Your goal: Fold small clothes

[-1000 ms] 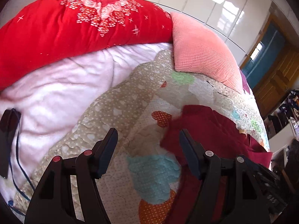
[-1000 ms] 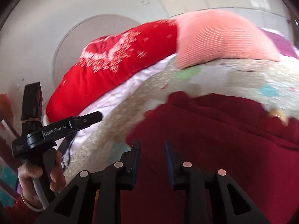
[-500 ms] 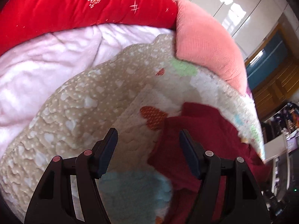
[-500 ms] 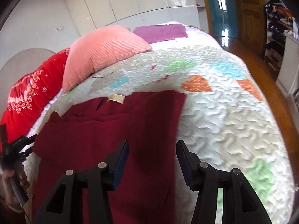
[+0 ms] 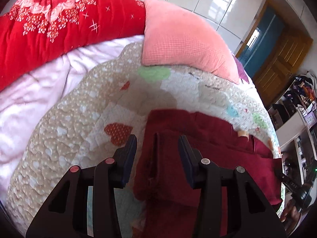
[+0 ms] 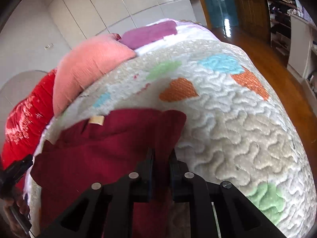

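A dark red garment [image 5: 208,138] lies spread on the quilted bedspread [image 5: 79,119], with a beige label [image 6: 96,120] at its far edge. My left gripper [image 5: 157,154] hovers over the garment's left edge. Its jaws are closing around a raised fold of the cloth, and gaps still show beside both pads. At the garment's [image 6: 109,148] right edge, near its far corner, my right gripper [image 6: 161,158] is closing. Red cloth fills the narrow gap between its pads. The left tool and the hand holding it show at the left edge of the right wrist view.
A salmon pillow [image 5: 184,39], a red flowered quilt [image 5: 49,29] and a pale pink sheet [image 5: 29,91] lie at the bed's head. A purple cloth [image 6: 150,33] sits beyond the pillow. The bed drops off on the right to a wooden floor [image 6: 267,45] with shelves.
The left gripper slid right onto the garment's left edge and its jaws narrowed. The right gripper swung across to the garment's right edge, opened briefly, then narrowed onto the cloth.
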A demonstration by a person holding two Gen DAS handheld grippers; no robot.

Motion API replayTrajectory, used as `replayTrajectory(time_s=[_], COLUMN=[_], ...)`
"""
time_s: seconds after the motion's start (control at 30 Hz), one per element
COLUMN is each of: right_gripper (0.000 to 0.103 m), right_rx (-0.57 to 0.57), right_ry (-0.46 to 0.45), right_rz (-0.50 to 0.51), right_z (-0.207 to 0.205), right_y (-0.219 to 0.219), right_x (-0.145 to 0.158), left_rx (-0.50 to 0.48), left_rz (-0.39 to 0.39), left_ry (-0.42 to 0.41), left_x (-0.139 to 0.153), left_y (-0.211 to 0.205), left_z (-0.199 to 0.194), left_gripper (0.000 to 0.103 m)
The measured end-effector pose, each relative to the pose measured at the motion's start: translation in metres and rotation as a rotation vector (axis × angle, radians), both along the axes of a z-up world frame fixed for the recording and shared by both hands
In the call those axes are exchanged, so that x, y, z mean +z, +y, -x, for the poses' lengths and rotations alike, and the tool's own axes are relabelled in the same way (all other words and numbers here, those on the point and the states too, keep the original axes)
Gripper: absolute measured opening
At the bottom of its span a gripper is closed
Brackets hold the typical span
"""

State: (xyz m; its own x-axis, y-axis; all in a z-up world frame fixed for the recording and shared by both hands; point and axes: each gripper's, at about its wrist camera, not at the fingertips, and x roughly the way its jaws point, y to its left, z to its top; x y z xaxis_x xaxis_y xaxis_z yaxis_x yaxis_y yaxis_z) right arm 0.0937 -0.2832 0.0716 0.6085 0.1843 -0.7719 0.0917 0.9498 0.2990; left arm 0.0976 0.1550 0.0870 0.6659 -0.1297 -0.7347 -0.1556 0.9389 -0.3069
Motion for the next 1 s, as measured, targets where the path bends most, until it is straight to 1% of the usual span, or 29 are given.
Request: replayTrajectory(time_s=[0.03,0.1,0.17,0.23,0.27,0.3,0.37,0.4,0.5,0.53,0.57,0.63,0.7,0.8,0.87,0.9,1.0], right_gripper=[0.018,0.019,0.019,0.019,0.019,0.019,0.018,0.018,0.016,0.015,0.013,0.013,0.013,0.013,0.014,0.014,0.014], right_rx=[-0.015,-0.031,0.024,0.12,0.156,0.181,0.205,0.21,0.156,0.138,0.13,0.117,0.114,0.141,0.166,0.178,0.169], right_ry=[-0.018,-0.068,-0.099,-0.107,-0.106,-0.1,-0.075,-0.056,-0.006,-0.002,-0.007,-0.011,-0.007,-0.056,-0.063,-0.045,0.018], right_rz=[-0.004,0.011,0.018,0.018,0.019,0.019,0.02,0.047,0.163,0.181,0.175,0.14,0.142,0.13,0.125,0.134,0.206], right_z=[0.008,0.025,0.039,0.048,0.05,0.052,0.05,0.048,0.041,0.037,0.034,0.031,0.033,0.052,0.065,0.069,0.069], right_y=[-0.003,-0.007,0.0,0.019,0.028,0.035,0.048,0.052,0.047,0.042,0.037,0.03,0.029,0.034,0.04,0.044,0.049], right_x=[0.005,0.021,0.043,0.055,0.056,0.055,0.042,0.032,-0.001,-0.009,-0.014,-0.015,-0.005,0.017,0.023,0.02,-0.001], left_rx=[-0.003,-0.005,-0.006,-0.013,-0.013,-0.008,0.005,0.005,0.011,0.012,0.015,0.024,0.026,0.024,0.026,0.028,0.048], left_rz=[0.008,-0.003,-0.036,-0.068,-0.081,-0.09,-0.118,-0.133,-0.171,-0.172,-0.174,-0.181,-0.195,-0.198,-0.189,-0.185,-0.192], left_ry=[-0.011,-0.032,-0.044,-0.046,-0.04,-0.033,-0.002,0.014,0.059,0.062,0.06,0.061,0.058,0.055,0.055,0.055,0.051], left_x=[0.0,0.003,0.008,0.01,0.008,0.005,-0.007,-0.014,-0.034,-0.039,-0.042,-0.046,-0.045,-0.044,-0.044,-0.044,-0.046], left_y=[0.001,0.0,-0.005,-0.013,-0.016,-0.018,-0.021,-0.023,-0.024,-0.024,-0.024,-0.024,-0.026,-0.026,-0.025,-0.024,-0.025], left_z=[0.005,0.013,0.018,0.019,0.018,0.016,0.012,0.01,0.004,0.002,0.002,0.0,0.0,0.001,0.001,0.001,0.002], left_gripper=[0.042,0.042,0.042,0.042,0.042,0.042,0.042,0.042,0.043,0.043,0.043,0.044,0.044,0.045,0.045,0.045,0.052])
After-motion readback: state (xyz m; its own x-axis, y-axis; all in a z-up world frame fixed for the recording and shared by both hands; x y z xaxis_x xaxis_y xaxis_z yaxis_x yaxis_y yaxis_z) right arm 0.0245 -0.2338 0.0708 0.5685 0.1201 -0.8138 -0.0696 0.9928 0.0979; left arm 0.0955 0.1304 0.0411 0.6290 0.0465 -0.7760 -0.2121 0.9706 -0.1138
